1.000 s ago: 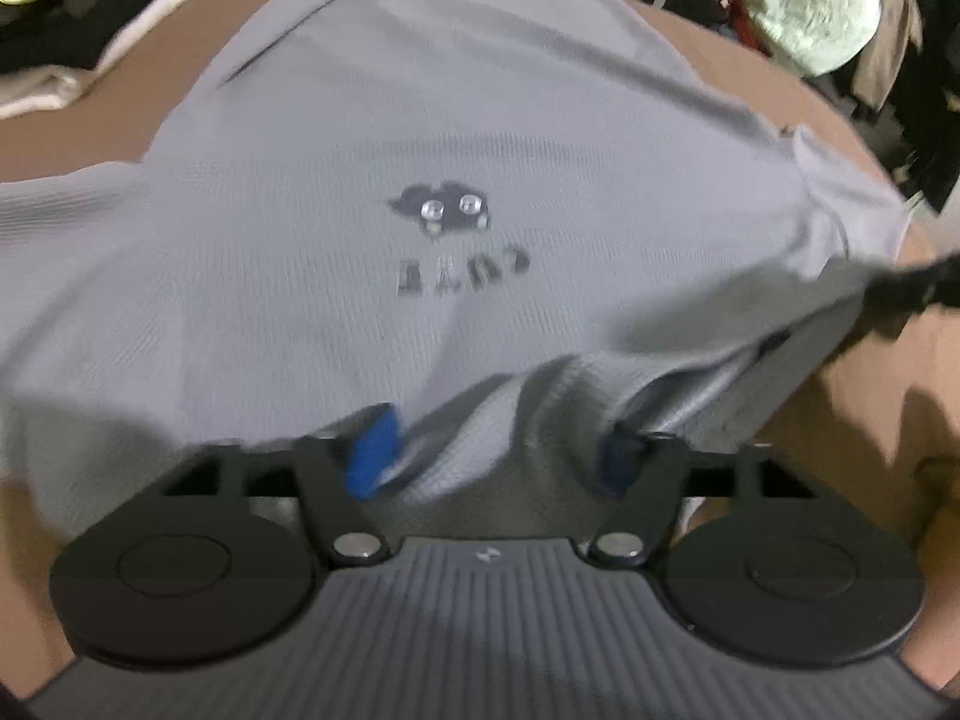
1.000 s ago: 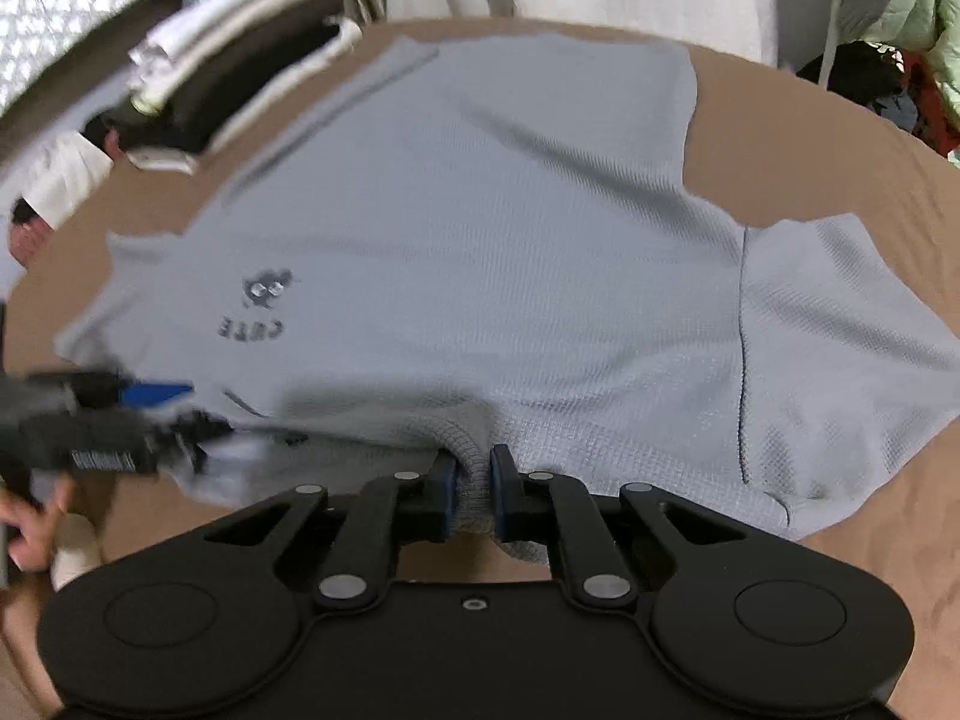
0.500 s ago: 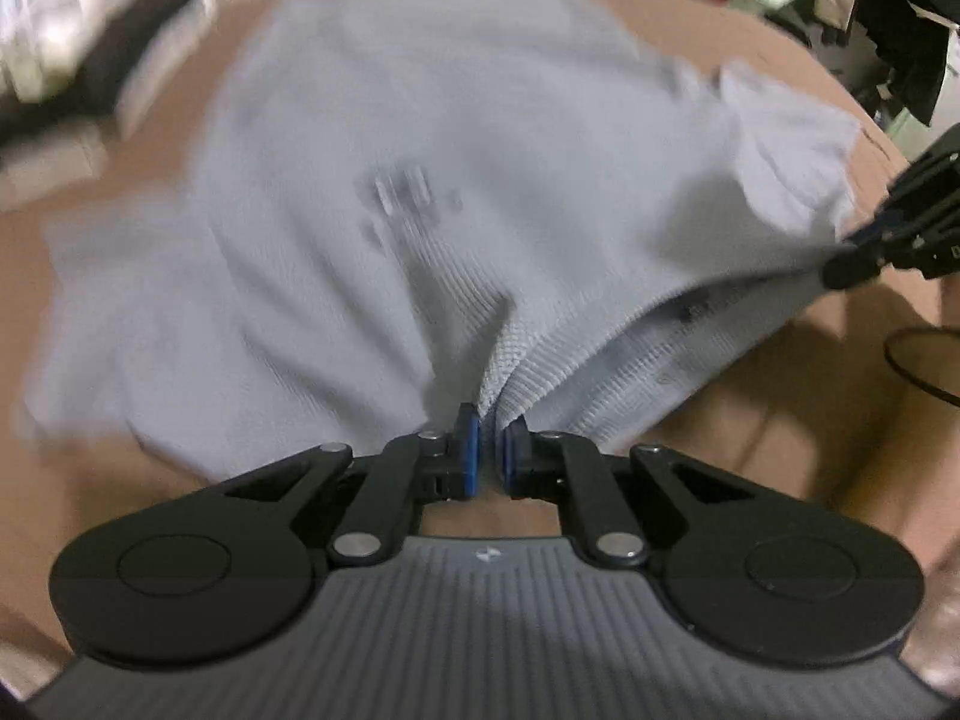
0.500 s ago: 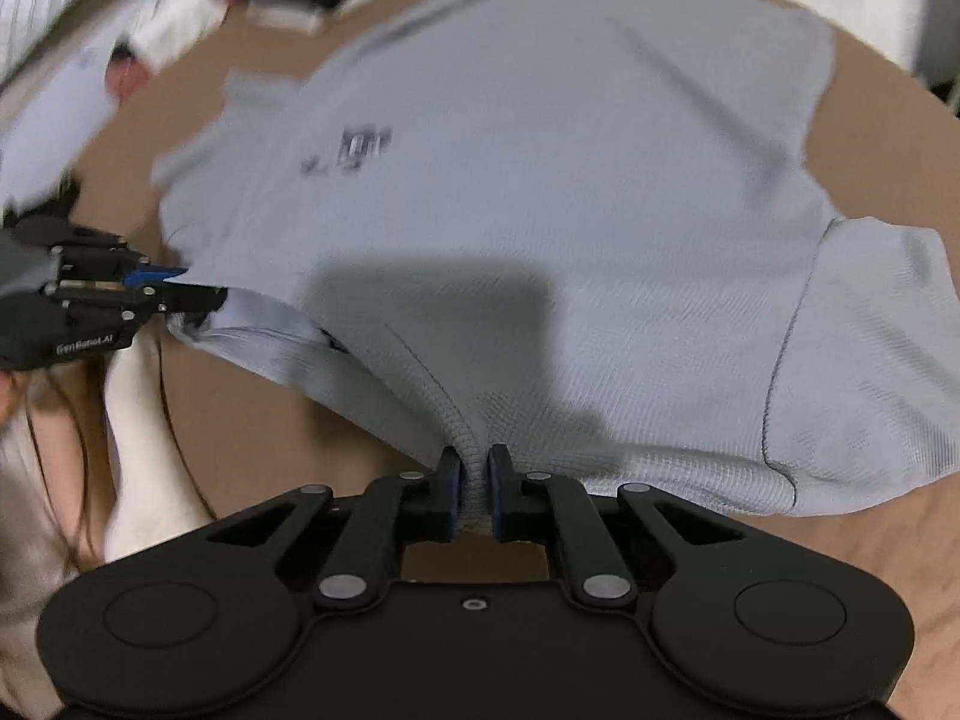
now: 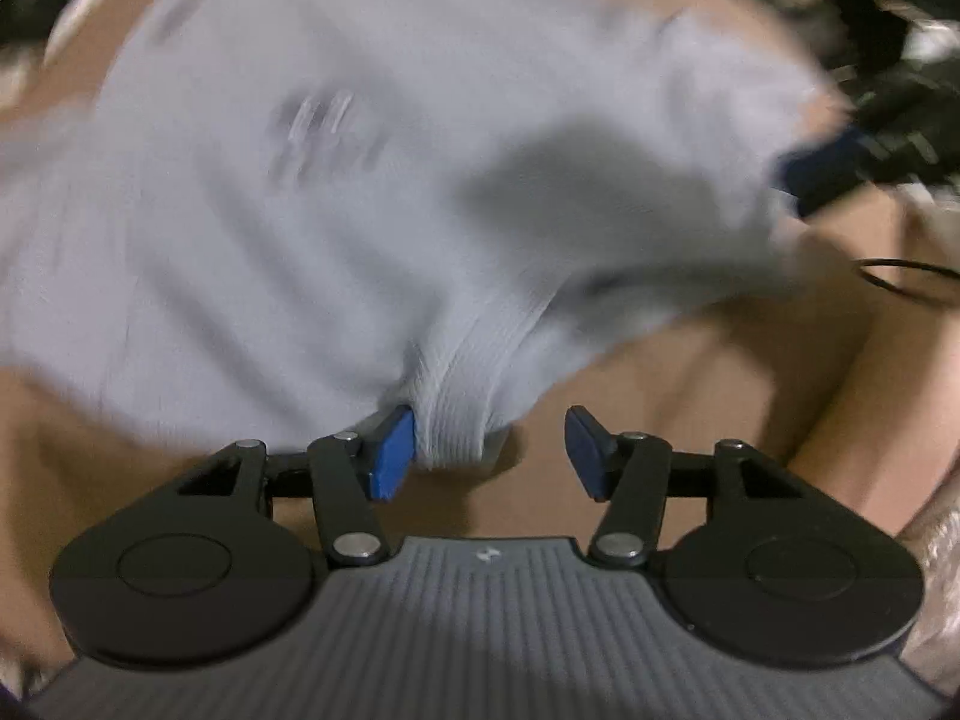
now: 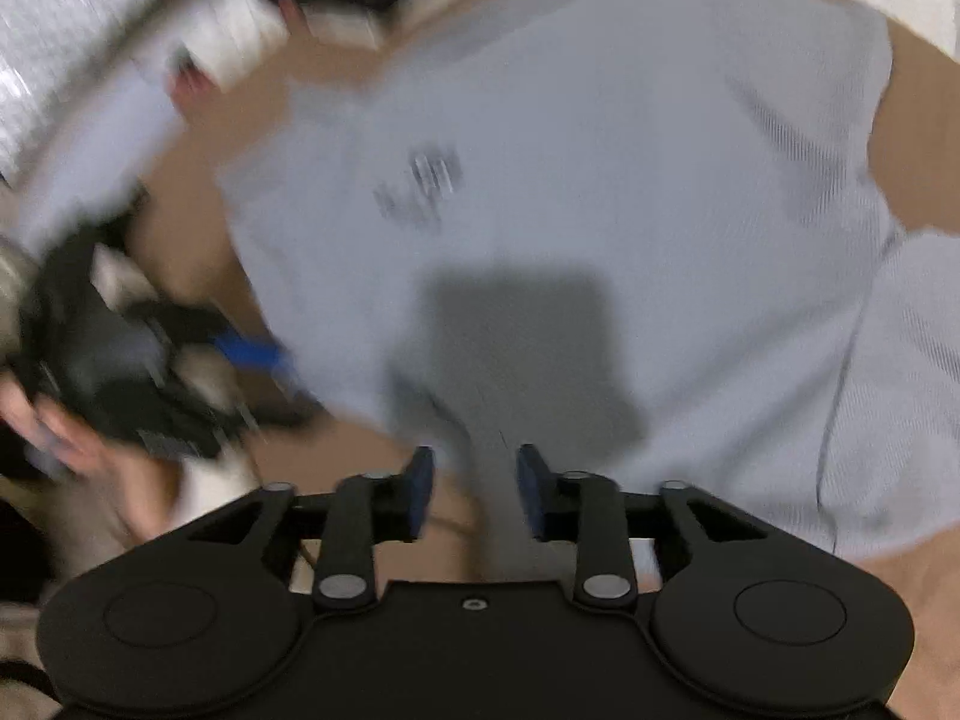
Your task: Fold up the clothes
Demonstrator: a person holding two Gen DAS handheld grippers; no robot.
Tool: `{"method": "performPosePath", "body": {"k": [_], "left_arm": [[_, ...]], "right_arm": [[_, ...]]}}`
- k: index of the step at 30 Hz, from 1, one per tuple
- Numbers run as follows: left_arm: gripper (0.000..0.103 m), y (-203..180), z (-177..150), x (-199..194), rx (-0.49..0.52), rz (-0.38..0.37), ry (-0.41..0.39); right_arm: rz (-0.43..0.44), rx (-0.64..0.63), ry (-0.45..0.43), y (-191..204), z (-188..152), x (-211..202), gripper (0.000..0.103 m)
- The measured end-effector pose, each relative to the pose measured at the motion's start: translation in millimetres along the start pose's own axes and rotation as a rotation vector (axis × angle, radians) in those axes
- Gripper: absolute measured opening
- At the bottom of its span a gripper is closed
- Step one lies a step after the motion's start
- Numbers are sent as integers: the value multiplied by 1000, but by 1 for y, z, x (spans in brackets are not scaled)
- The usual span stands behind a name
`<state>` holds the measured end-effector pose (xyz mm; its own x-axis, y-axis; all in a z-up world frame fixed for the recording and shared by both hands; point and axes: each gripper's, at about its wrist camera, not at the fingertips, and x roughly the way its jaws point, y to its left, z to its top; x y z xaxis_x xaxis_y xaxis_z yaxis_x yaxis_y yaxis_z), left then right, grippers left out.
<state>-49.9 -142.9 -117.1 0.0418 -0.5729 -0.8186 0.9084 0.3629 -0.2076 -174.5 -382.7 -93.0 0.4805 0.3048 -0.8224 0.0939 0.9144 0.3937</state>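
A: How is the left gripper (image 5: pixel 489 450) sitting?

B: Its 2 blue pads (image 5: pixel 393 461) are standing wide apart, released. A ribbed fold of the grey shirt (image 5: pixel 372 192) is bunching just beside the left pad, touching it, while the right pad is hanging clear over the brown table (image 5: pixel 708 384).

A: And the right gripper (image 6: pixel 474 492)?

B: Parted as well, though less widely. The shirt's near edge is lying in the gap between its pads; I cannot tell whether either pad is touching the cloth, since the frame is smearing.

A: Where is the shirt lying?

B: It is spreading across the table, filling the centre and upper part of both views. In the left wrist view the right gripper is showing as a dark blur with a blue tip at the right edge, against the cloth. In the right wrist view the left gripper is sitting at the left, held by a hand (image 6: pixel 72 456).

A: Any writing?

B: A dark print (image 6: pixel 423 186) is showing on the shirt, too blurred to read.
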Motion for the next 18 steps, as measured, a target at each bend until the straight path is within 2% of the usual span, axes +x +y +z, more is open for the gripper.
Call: {"method": "performPosePath", "body": {"k": [4,7,8,11,12,15,16,18], "left_arm": [[62,0,15,-12,-26,-73,-87],[62,0,29,-17,-24,-106,-98],[62,0,32,-19,-28,-124,-99],[63,-3,39,-27,-21,-155,-81],[64,-4,40,-29,-14,-153,-74],[64,1,52,-40,34,-147,-60],[67,3,58,-44,63,-146,-65],[69,13,77,-40,79,-74,-86]], "right_arm": [[43,117,-134,-29,22,-17,43],[39,199,-198,-53,53,-20,43],[31,225,-219,-61,63,-20,43],[-63,287,-277,-84,92,-10,43],[-81,314,-297,-94,103,-7,43],[-41,403,-379,-126,131,-5,43],[-32,432,-413,-138,139,-4,43],[-23,457,-443,-158,152,0,43]]}}
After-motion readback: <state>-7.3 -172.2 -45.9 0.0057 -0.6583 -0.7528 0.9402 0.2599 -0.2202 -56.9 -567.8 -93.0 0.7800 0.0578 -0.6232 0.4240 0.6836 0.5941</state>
